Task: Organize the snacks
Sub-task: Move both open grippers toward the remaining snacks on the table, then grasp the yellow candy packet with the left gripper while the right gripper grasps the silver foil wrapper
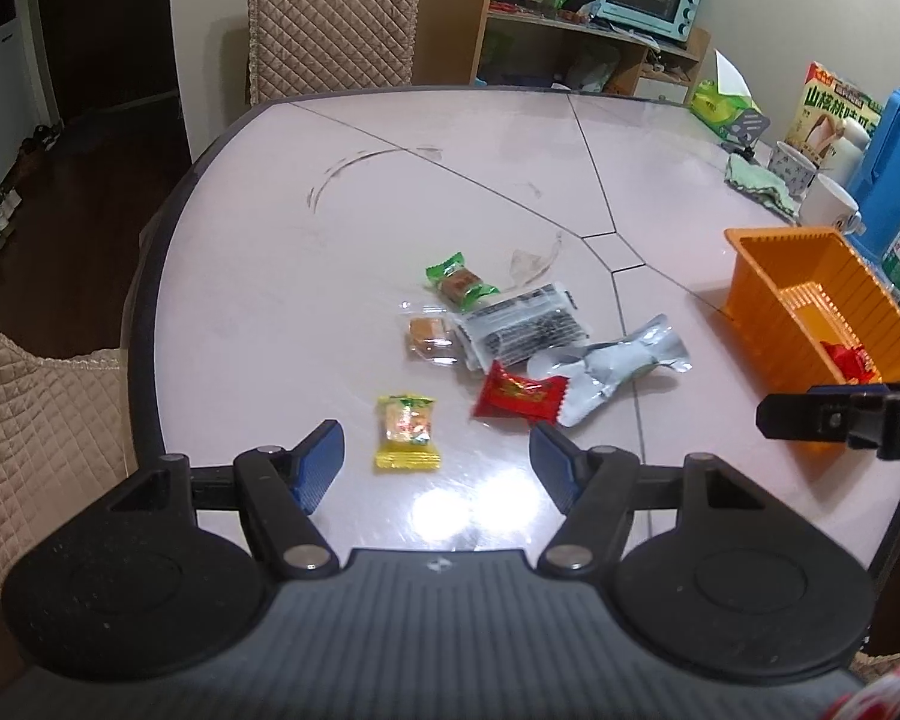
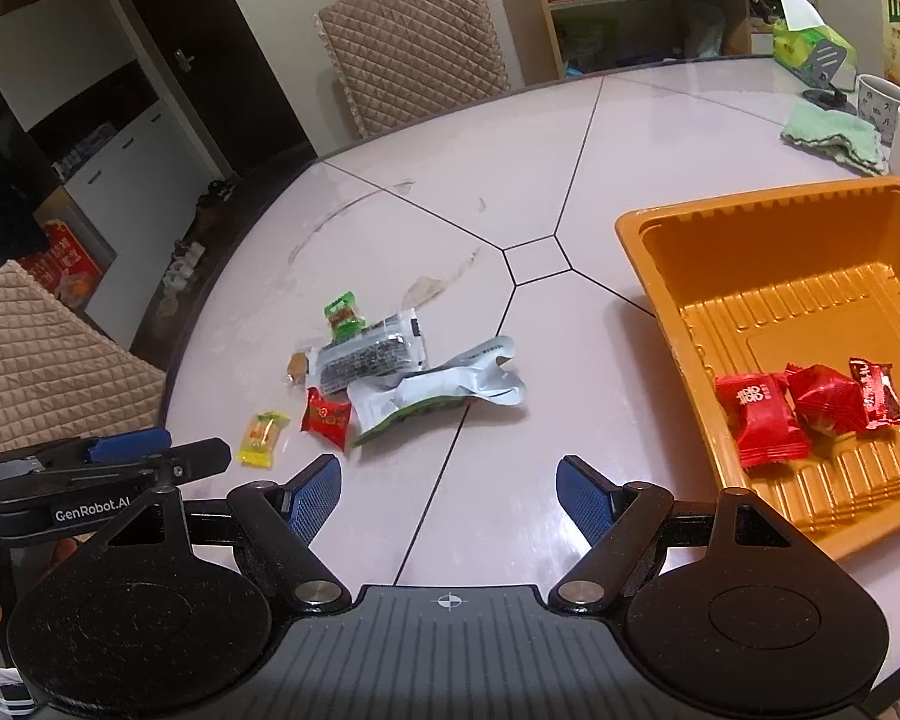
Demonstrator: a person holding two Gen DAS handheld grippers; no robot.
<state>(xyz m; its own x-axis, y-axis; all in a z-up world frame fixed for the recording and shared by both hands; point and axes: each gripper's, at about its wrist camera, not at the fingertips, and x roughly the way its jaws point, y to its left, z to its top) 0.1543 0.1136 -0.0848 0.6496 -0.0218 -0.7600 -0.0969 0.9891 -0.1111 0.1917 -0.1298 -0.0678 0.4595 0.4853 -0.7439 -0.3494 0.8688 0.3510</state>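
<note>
An orange tray [image 2: 678, 312] [image 1: 750, 267] sits at the table's right and holds several red-wrapped candies [image 2: 762, 420]. Loose snacks lie mid-table: a yellow candy [image 1: 407, 432] [image 2: 263, 431], a red candy [image 1: 519, 399] [image 2: 327, 417], a silver pouch [image 1: 621, 360] [image 2: 444, 384], a black-and-clear bar packet [image 1: 519, 330] [image 2: 372, 354], a clear-wrapped brown sweet [image 1: 429, 333] [image 2: 298, 365] and a green-wrapped snack [image 1: 459, 282] [image 2: 343, 315]. My left gripper [image 1: 437, 465] is open, empty, just short of the yellow candy. My right gripper [image 2: 449, 495] is open, empty, left of the tray.
Quilted chairs [image 1: 330, 18] [image 2: 48, 360] stand around the round table [image 1: 390, 192]. A green cloth [image 2: 834, 135], mugs [image 1: 831, 201], a blue jug [image 1: 897, 162], a tissue pack [image 2: 810, 45] and a snack box [image 1: 834, 111] crowd the far right edge.
</note>
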